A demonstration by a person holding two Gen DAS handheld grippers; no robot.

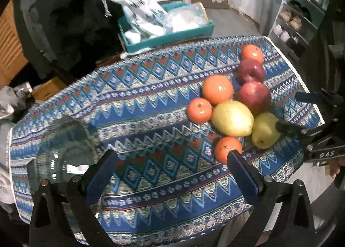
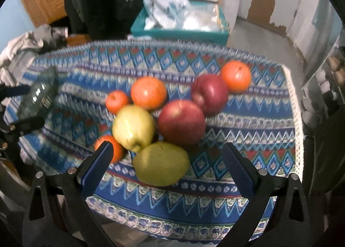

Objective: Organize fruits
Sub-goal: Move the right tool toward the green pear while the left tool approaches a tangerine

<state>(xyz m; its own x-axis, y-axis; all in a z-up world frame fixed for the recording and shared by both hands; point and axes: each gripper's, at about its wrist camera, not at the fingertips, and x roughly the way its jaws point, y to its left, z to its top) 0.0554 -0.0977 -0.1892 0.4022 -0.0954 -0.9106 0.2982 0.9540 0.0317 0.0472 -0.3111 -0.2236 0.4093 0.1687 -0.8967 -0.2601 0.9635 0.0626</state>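
Observation:
Several fruits lie bunched on the patterned tablecloth (image 1: 151,96): oranges (image 1: 217,89) (image 2: 148,93), two red apples (image 1: 254,96) (image 2: 182,121), a yellow-green apple (image 1: 232,117) (image 2: 133,127) and a yellow-green pear (image 1: 265,129) (image 2: 160,163). My right gripper (image 2: 168,148) (image 1: 287,111) is open, its fingers standing wide on either side of the pear. A small orange (image 2: 112,150) is half hidden behind its left finger. My left gripper (image 1: 172,156) (image 2: 21,107) is open over bare cloth. A clear glass plate (image 1: 62,150) (image 2: 41,96) lies beside its left finger.
Behind the table stands a teal tray (image 1: 168,38) (image 2: 179,31) with plastic bags. A shelf with shoes (image 1: 297,20) is at the right. Crumpled clothes (image 2: 21,48) lie off the table's left end. The cloth's white-trimmed edge (image 2: 298,117) runs close to the fruits.

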